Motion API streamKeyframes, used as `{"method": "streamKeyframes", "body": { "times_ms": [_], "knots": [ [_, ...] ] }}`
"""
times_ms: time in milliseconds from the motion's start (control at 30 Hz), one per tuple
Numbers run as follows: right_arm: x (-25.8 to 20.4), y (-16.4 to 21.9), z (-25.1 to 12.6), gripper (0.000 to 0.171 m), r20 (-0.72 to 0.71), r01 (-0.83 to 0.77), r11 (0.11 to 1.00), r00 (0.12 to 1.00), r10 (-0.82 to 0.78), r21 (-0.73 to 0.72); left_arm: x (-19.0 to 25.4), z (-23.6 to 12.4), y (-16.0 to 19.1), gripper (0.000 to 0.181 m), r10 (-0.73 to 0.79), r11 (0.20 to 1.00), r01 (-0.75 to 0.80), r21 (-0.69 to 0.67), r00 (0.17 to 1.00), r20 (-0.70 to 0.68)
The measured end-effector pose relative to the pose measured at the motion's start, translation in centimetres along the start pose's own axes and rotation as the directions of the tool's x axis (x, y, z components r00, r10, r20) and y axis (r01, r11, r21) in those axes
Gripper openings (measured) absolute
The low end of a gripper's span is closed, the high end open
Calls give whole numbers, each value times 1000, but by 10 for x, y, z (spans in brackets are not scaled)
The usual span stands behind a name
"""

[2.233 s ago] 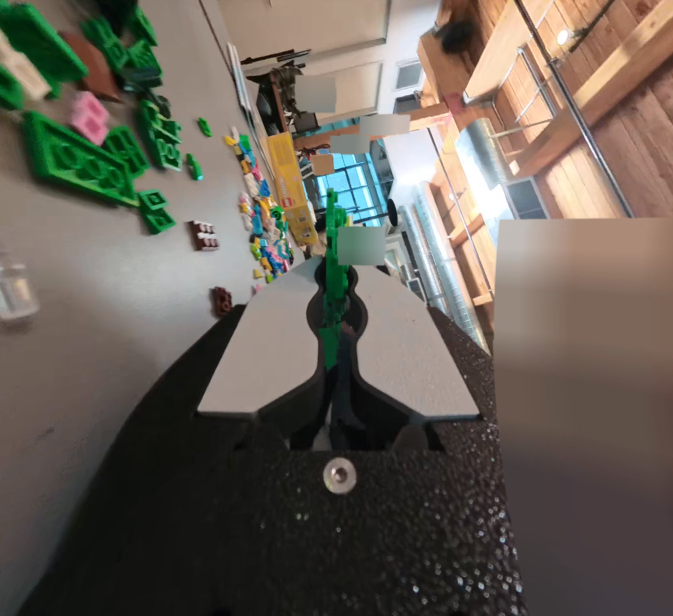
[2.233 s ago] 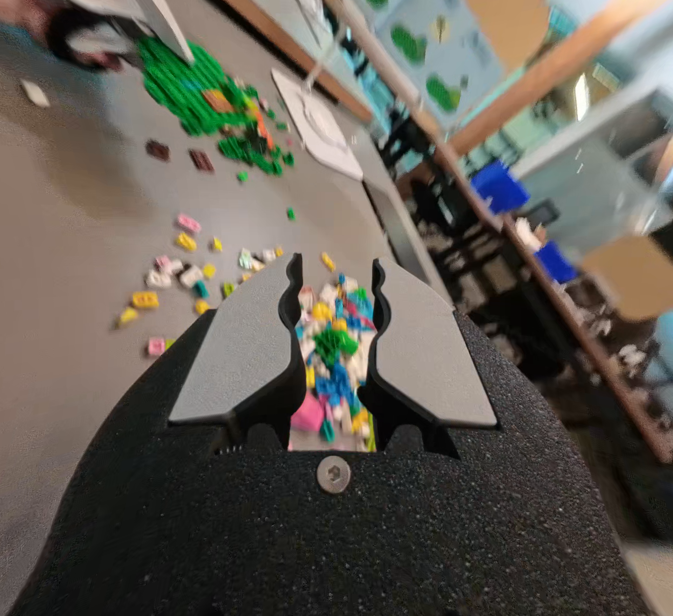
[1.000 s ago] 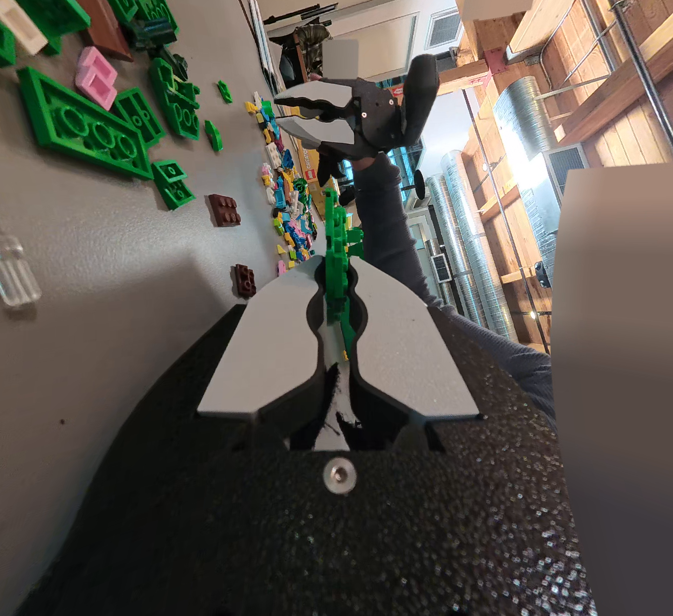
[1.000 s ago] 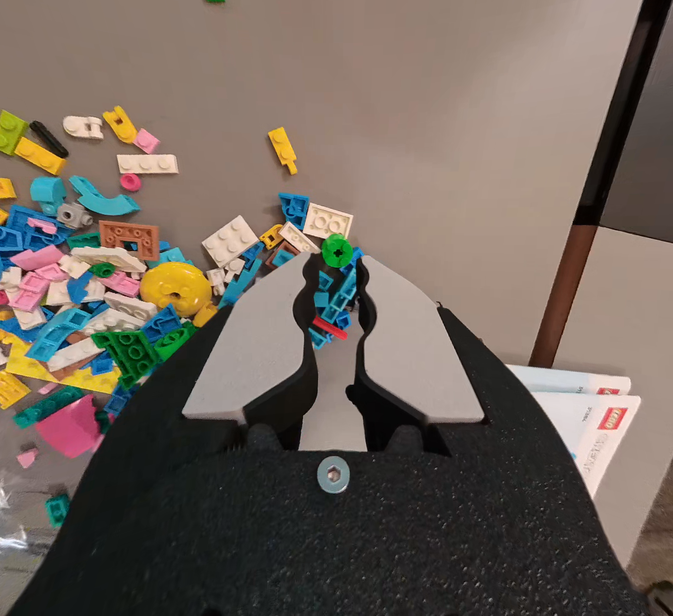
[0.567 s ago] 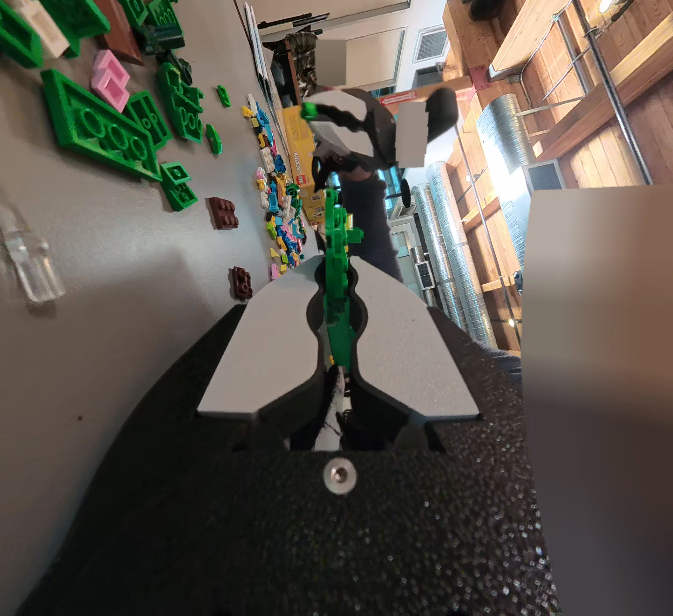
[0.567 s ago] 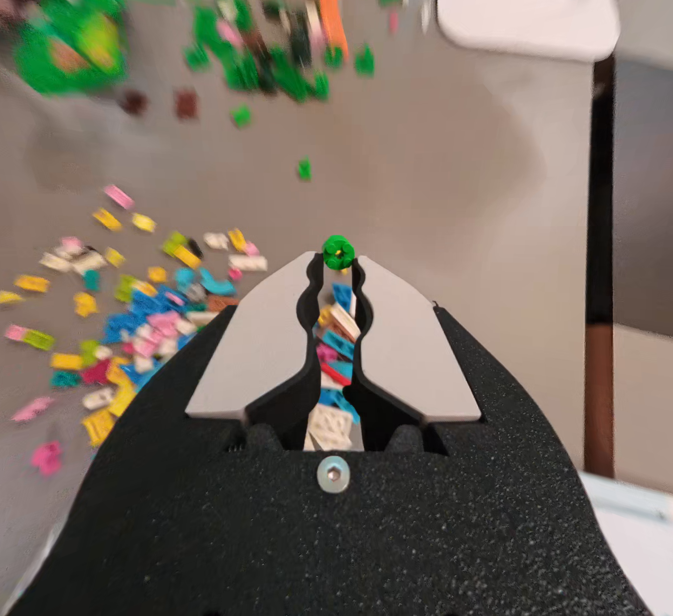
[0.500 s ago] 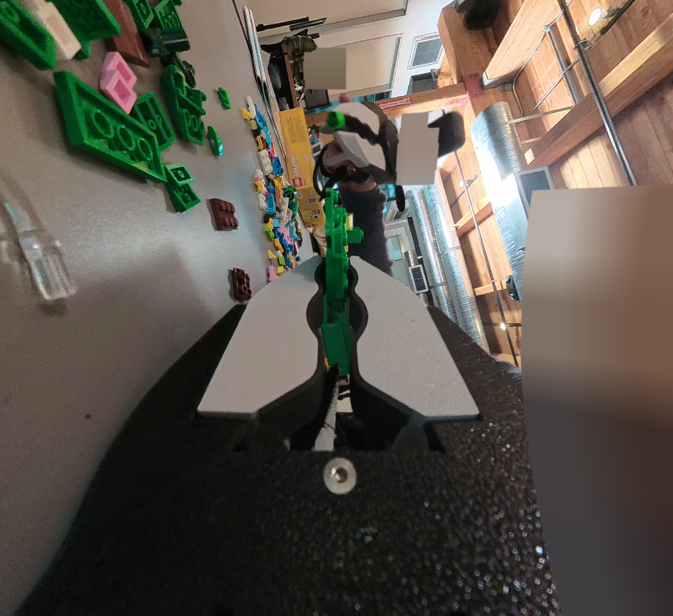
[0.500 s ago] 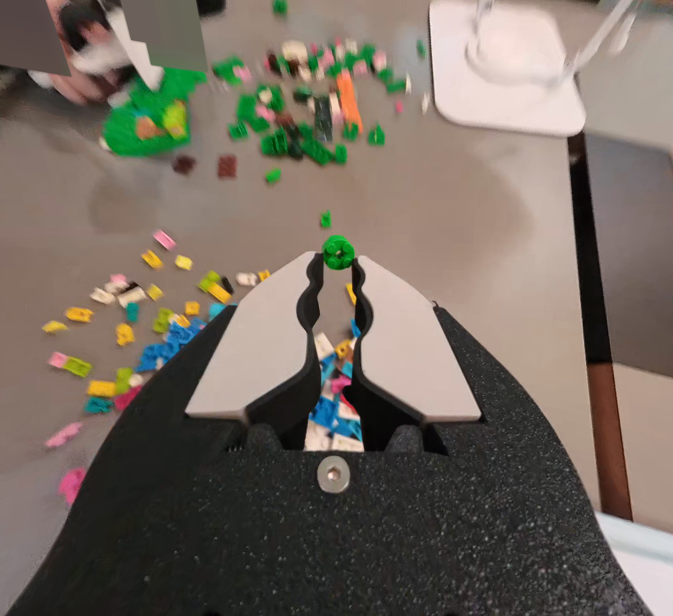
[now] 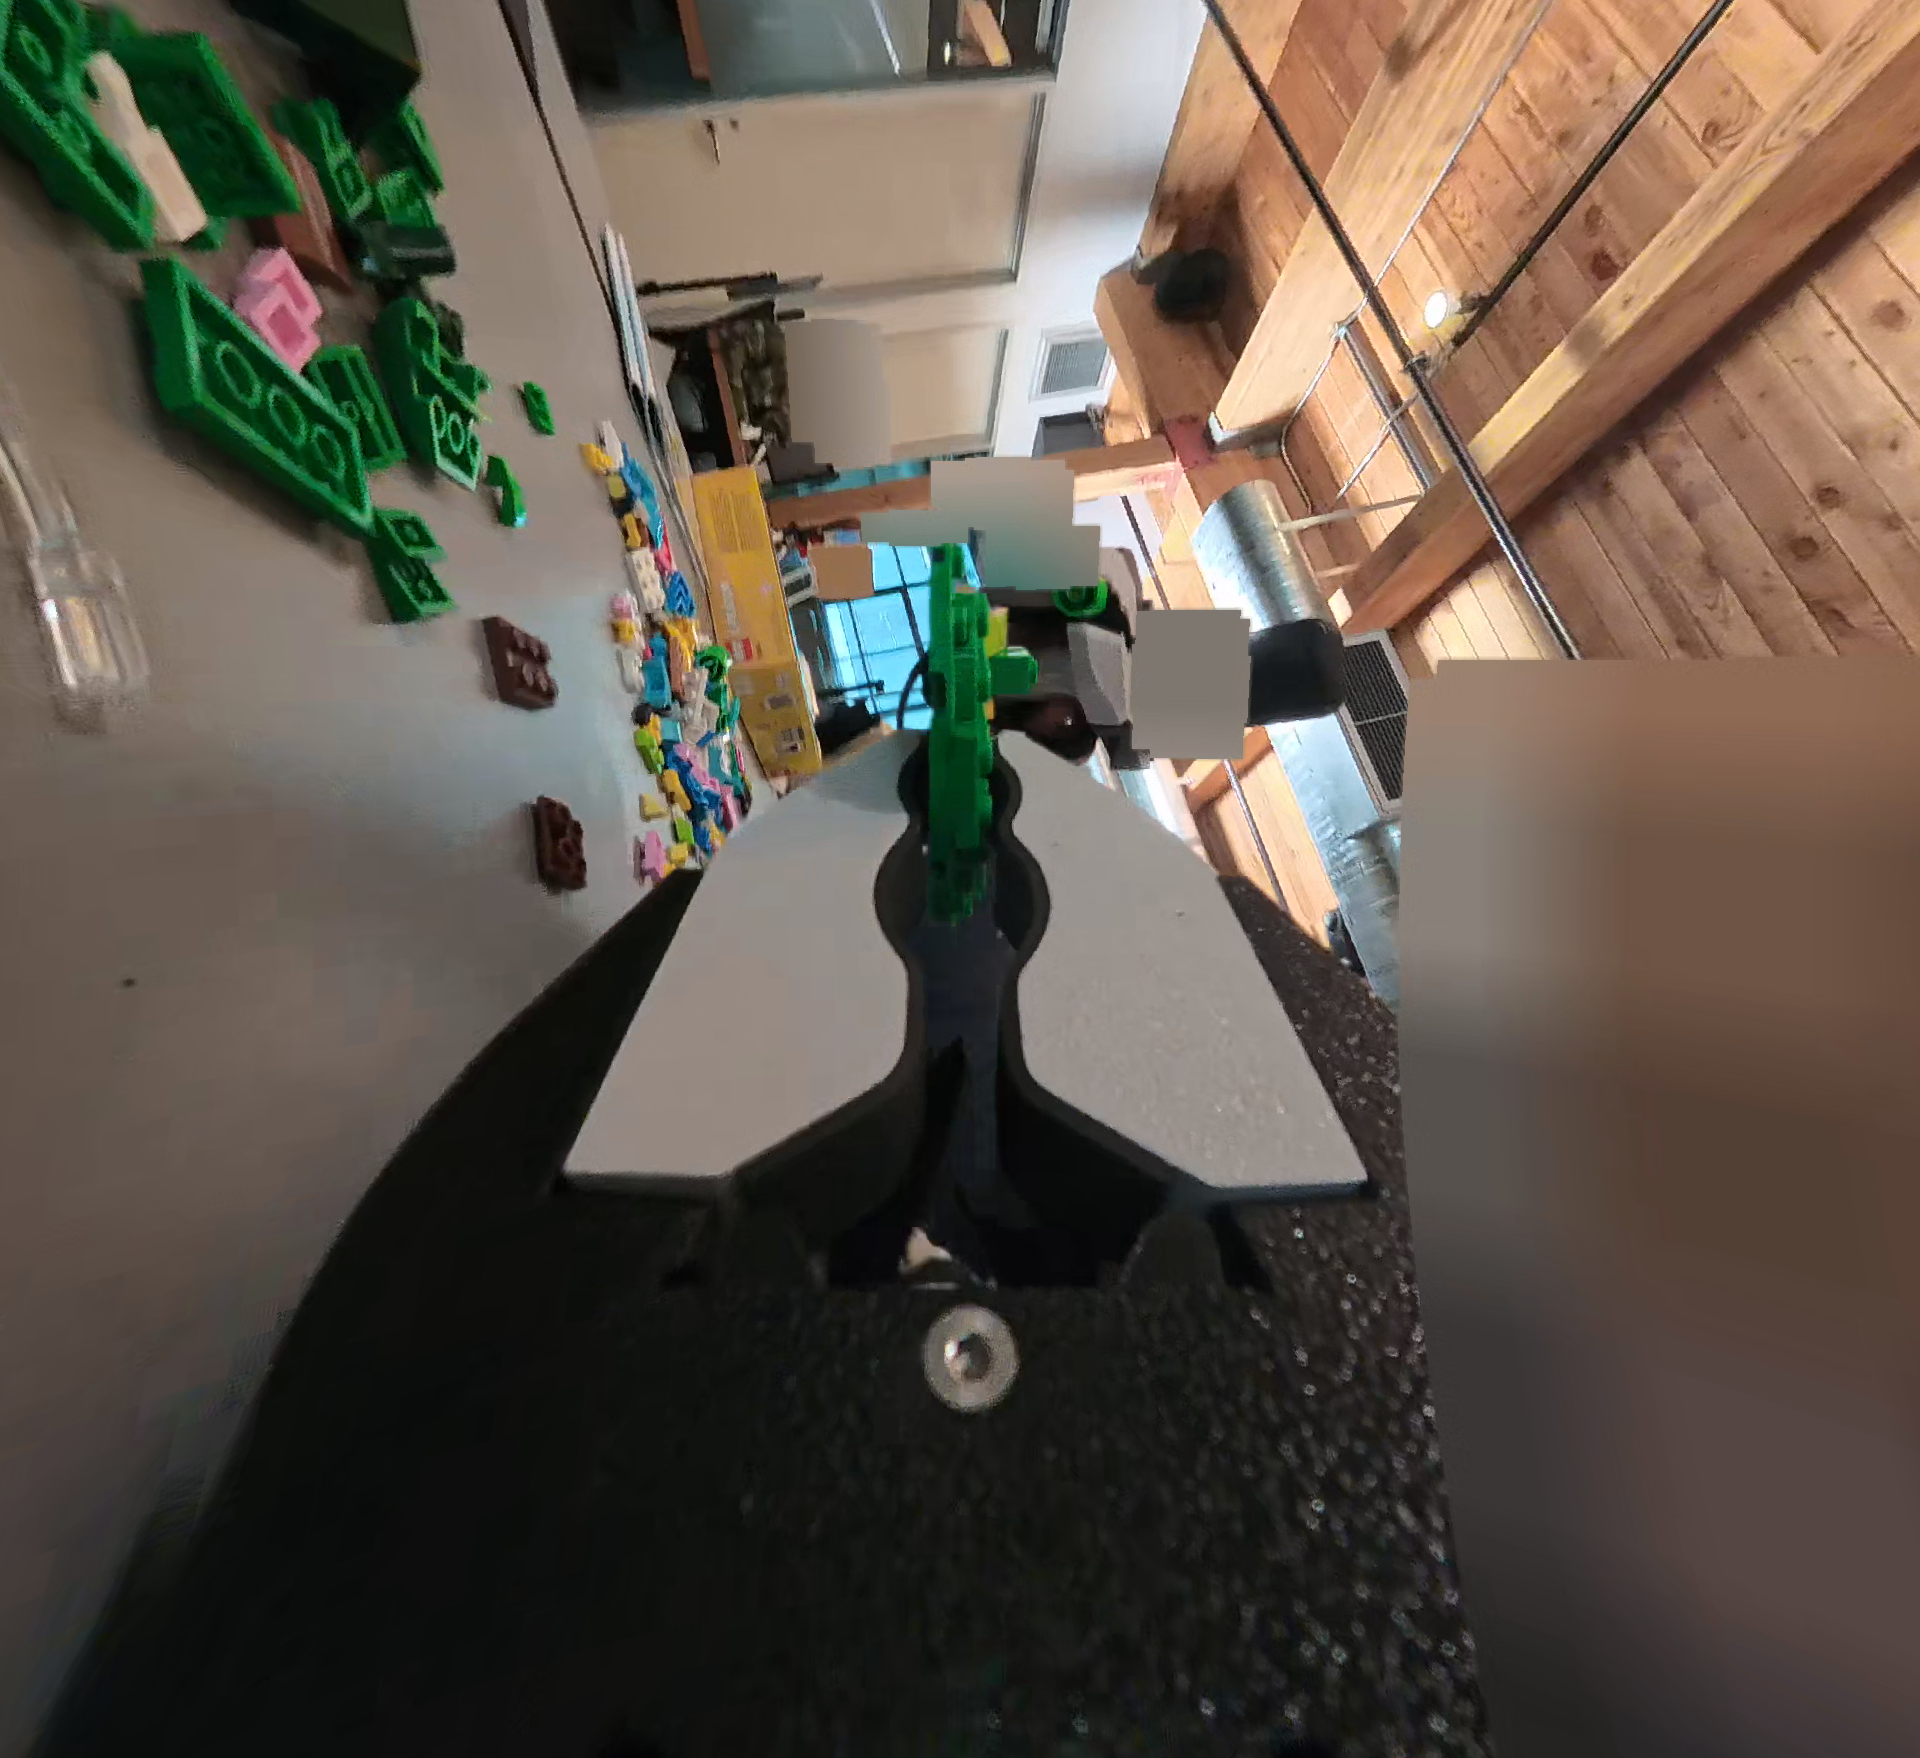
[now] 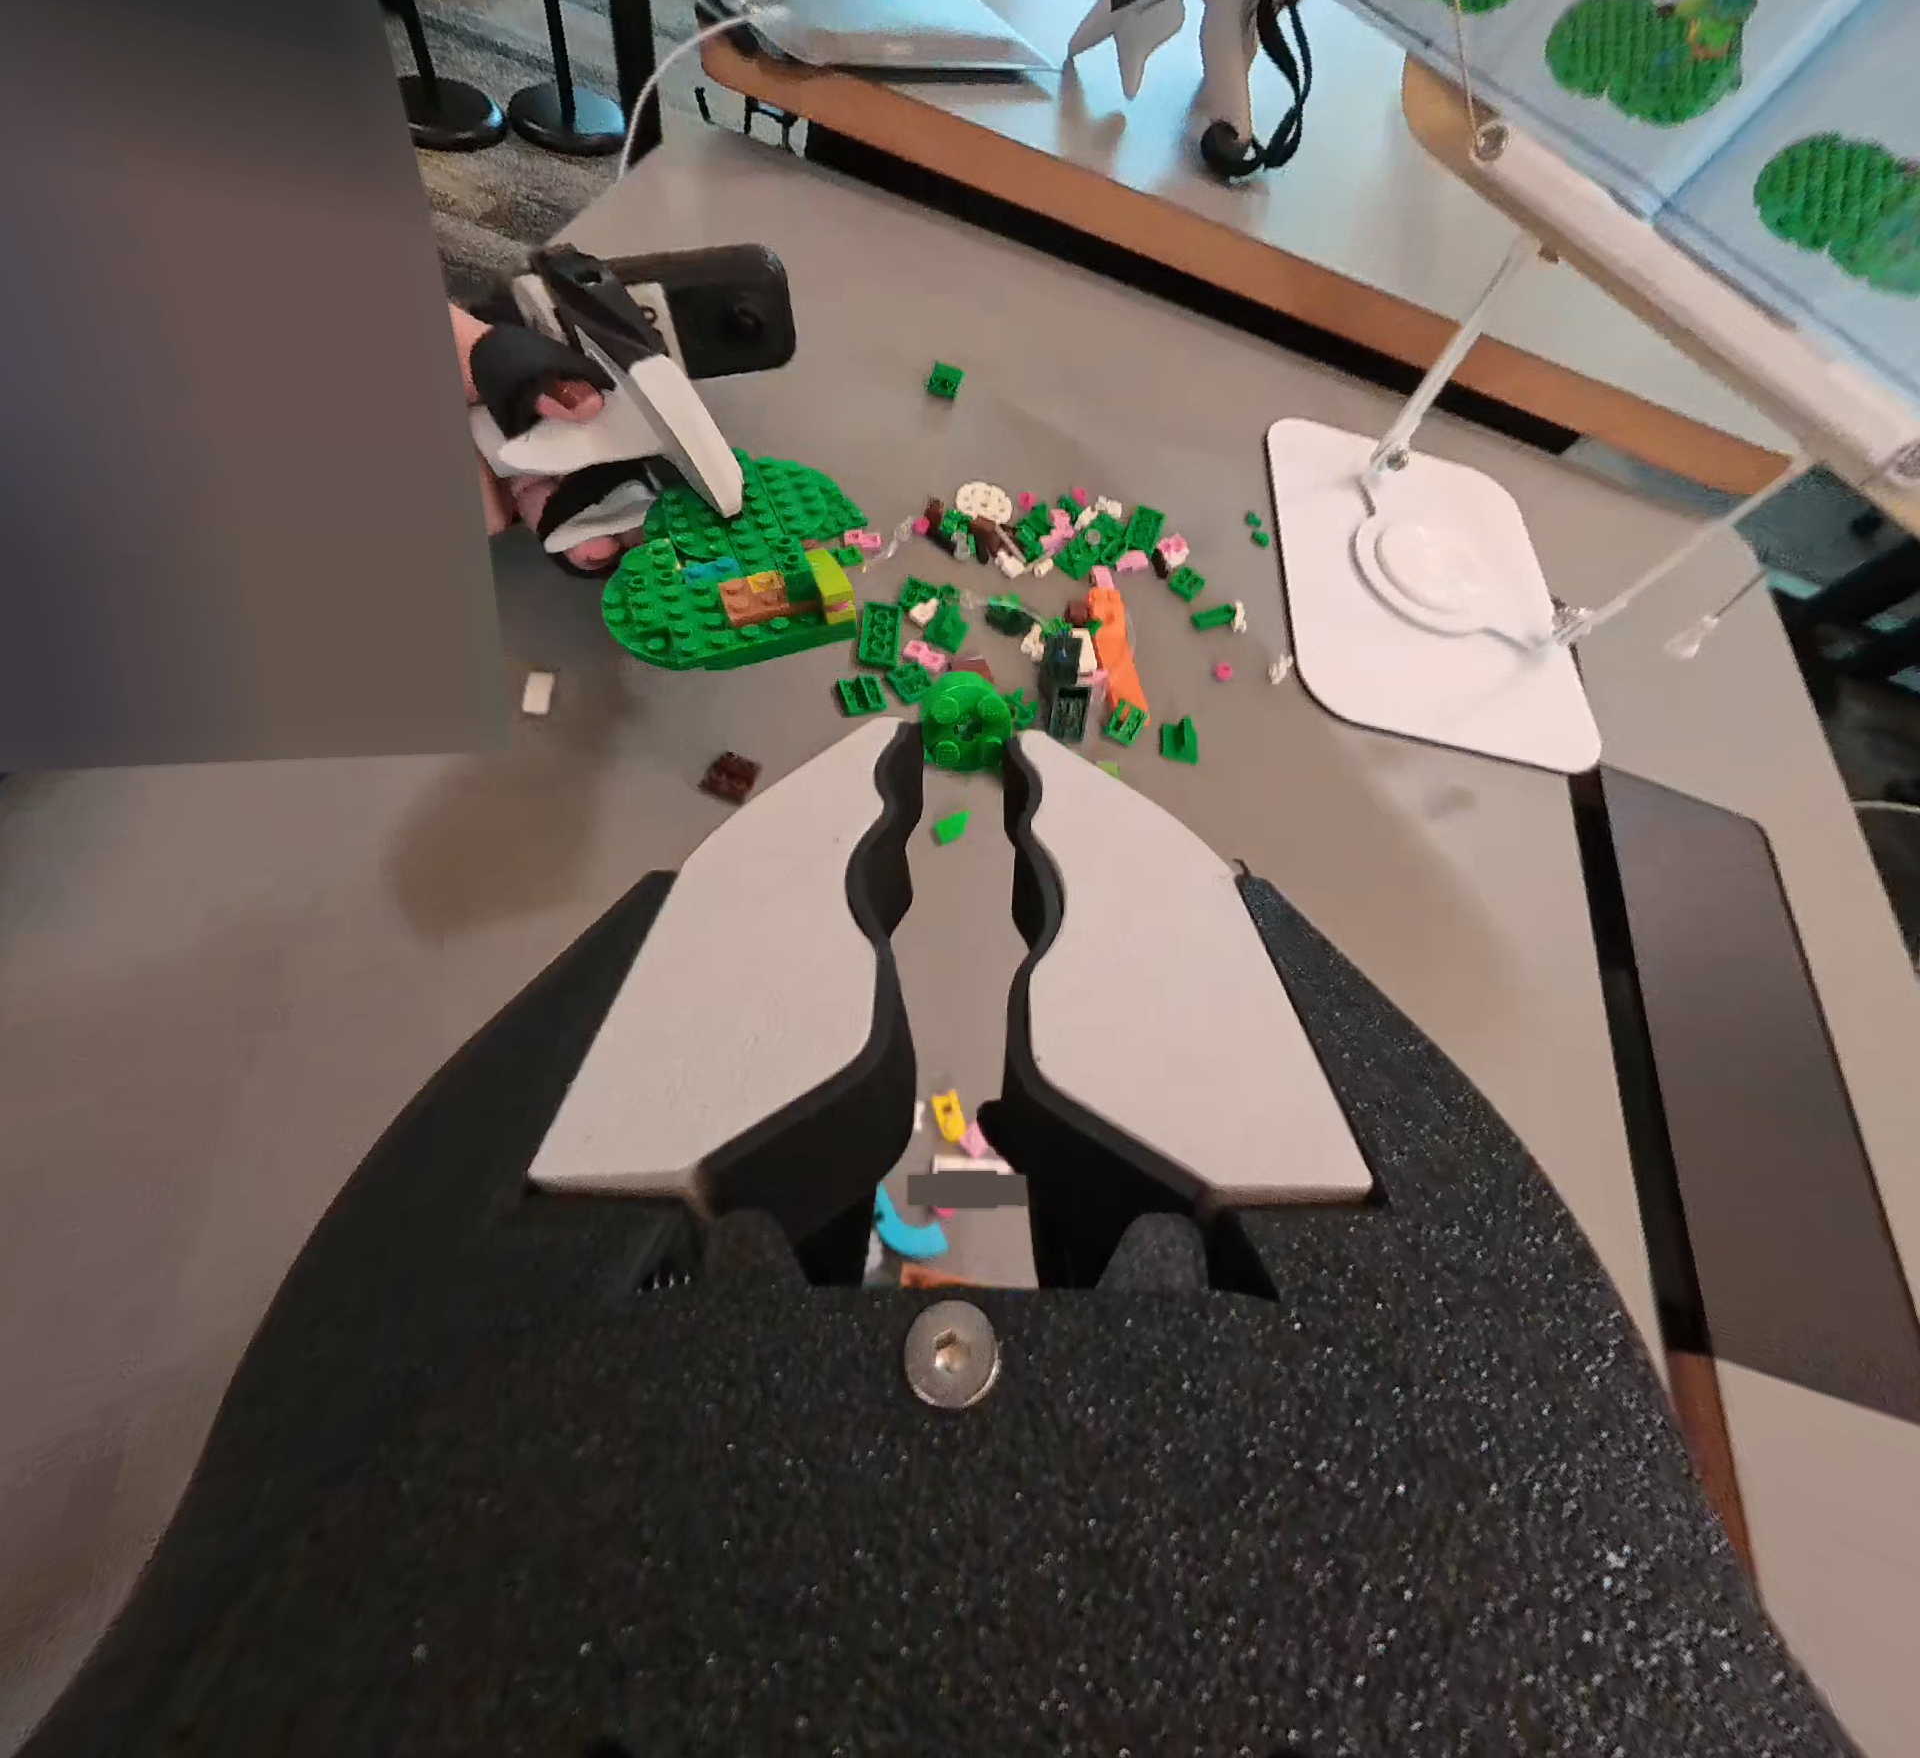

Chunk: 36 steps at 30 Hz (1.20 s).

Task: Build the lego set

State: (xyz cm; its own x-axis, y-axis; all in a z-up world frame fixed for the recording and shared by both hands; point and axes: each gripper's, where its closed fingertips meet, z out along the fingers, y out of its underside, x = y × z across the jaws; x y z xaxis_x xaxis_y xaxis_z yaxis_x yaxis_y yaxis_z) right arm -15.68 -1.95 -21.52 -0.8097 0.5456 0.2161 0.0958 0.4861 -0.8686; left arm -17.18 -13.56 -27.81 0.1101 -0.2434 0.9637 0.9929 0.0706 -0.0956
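Observation:
My left gripper (image 9: 958, 752) is shut on the edge of the green lego base plate (image 9: 956, 721), seen edge-on. In the right wrist view the left gripper (image 10: 717, 493) grips that base plate (image 10: 727, 586), which carries small brown, lime and blue bricks. My right gripper (image 10: 961, 737) is shut on a small round green piece (image 10: 964, 719) at its fingertips, held above the table short of the plate. In the left wrist view the right gripper (image 9: 1086, 659) and its round green piece (image 9: 1075, 602) show beyond the plate.
Green plates (image 9: 249, 399) and brown pieces (image 9: 520, 664) lie on the grey table (image 9: 260, 773). A pile of mixed coloured bricks (image 9: 675, 700) and a yellow box (image 9: 753, 617) are farther off. A loose pile of green pieces (image 10: 1039, 607), a white stand base (image 10: 1434, 586) and an instruction sheet (image 10: 1662, 46) sit behind. One gripper's finger ends stand about 15 cm off the other's.
My right gripper lifted the round green piece off the coloured pile and swung toward the base plate. The left gripper keeps its hold on the plate and has turned somewhat.

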Motion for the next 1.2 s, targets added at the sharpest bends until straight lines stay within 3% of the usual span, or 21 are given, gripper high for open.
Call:
{"method": "streamKeyframes", "body": {
  "times_ms": [267, 433, 700, 900, 1200],
  "knots": [
    [-9, -34, 36, 14, -38, 148, 987, 988, -151, -69, 16, -9, -21, 8, 170, 976, -180, 126, 982, 86],
    [-19, -45, 58, 14, 2, 227, 967, 974, -229, -115, 21, -1, -10, 8, 141, 988, -144, 61, 989, 48],
    [-33, -31, 63, 14, 73, 270, 929, 963, -260, -252, 10, -11, -22, 8, 142, 977, -160, 142, 981, 131],
    [-35, -19, 72, 14, 94, 160, 940, 986, -137, -302, 3, -6, -17, 8, 156, 977, -180, 117, 970, 188],
    [-40, 5, 90, 14, 109, 289, 825, 956, -271, -486, 0, -2, -14, 9, 56, 986, -82, 147, 983, 174]
  ]
}}
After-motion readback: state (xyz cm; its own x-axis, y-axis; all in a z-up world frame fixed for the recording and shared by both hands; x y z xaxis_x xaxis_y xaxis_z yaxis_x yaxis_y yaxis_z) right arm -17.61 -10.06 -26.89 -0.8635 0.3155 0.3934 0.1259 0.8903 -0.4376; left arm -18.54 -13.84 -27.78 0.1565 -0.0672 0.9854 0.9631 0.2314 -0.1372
